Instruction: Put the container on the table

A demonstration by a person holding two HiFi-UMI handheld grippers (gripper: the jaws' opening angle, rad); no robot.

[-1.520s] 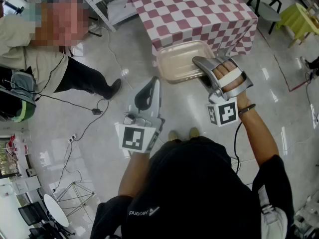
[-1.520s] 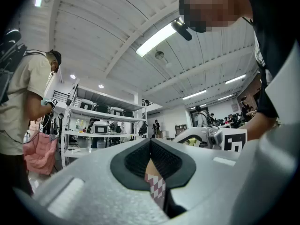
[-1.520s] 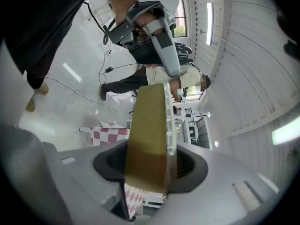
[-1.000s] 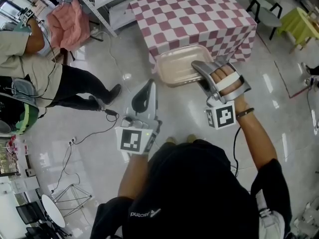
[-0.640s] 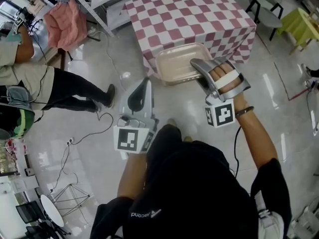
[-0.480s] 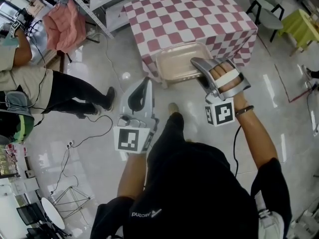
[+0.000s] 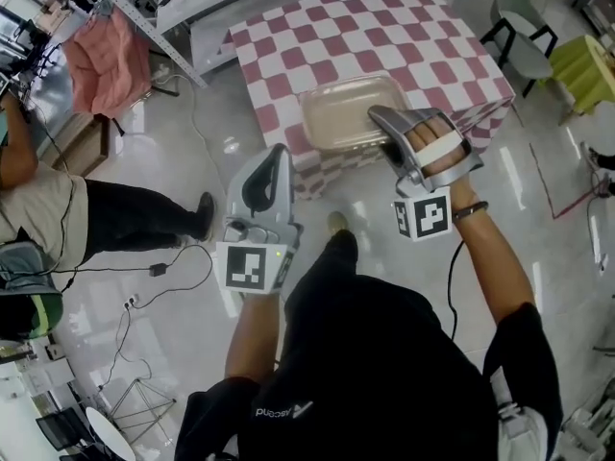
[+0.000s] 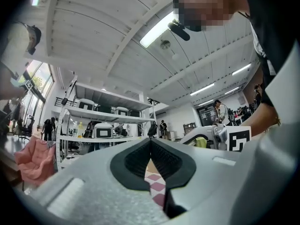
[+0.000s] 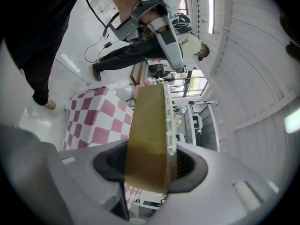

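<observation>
Here, the task at mid-course. The container (image 7: 348, 113), a shallow tan tray with a clear rim, is not yet set down. I have it by its near edge in the right gripper (image 7: 386, 131), whose fingers (image 9: 187, 165) are clenched on the wall of it, the tray standing out ahead of them. From the head view it hangs over the near edge of the counter (image 7: 317, 36); it appears lifted, though I cannot tell for certain that it clears the cloth. I judge the carry nearly finished; what remains is to bring the tray fully over the top, lower it flat, and let go.

The left gripper (image 7: 274, 161) is beside and short of the counter, its fingers (image 8: 133, 161) pressed together on nothing.

The counter is draped in a red-and-white checked cloth that hangs down its sides, and its top is otherwise bare. Around it lie a glossy pale floor (image 7: 173, 161), a trailing cable (image 7: 163, 269), a metal rack with a pink cloth (image 7: 96, 60), a chair (image 7: 519, 32), and a bystander (image 7: 58, 219) at the left.
</observation>
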